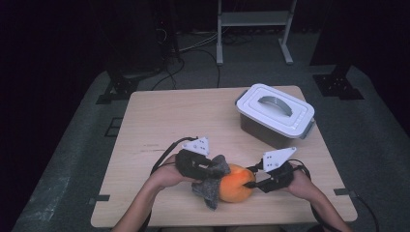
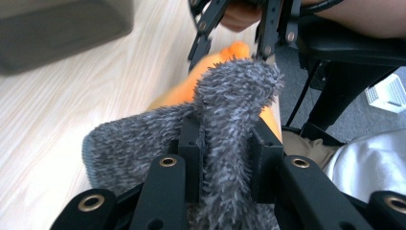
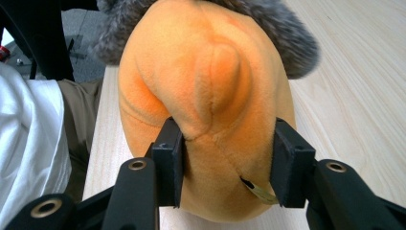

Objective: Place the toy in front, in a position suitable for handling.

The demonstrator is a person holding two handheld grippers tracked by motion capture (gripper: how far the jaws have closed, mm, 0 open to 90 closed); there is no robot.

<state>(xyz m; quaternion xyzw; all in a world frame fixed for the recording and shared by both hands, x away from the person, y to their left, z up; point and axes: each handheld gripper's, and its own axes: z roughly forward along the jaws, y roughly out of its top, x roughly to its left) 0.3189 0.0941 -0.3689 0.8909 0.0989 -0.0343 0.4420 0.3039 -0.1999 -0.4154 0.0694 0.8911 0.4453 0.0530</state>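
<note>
An orange plush toy (image 1: 237, 185) with grey fuzzy parts (image 1: 211, 189) lies near the table's front edge. My left gripper (image 1: 212, 170) comes from the left and is shut on a grey fuzzy flap (image 2: 225, 139), which is squeezed between its jaws. My right gripper (image 1: 251, 183) comes from the right and is shut on the orange body (image 3: 210, 110); its black pads (image 3: 170, 165) press into both sides of the soft end. In the left gripper view the orange plush (image 2: 210, 67) shows beyond the grey fur, with the right gripper's jaws behind it.
A grey lidded plastic box (image 1: 275, 115) with a handle stands at the table's (image 1: 169, 116) back right. The person's legs and a black chair (image 2: 349, 62) are just off the near edge. Stands and cables sit on the floor behind the table.
</note>
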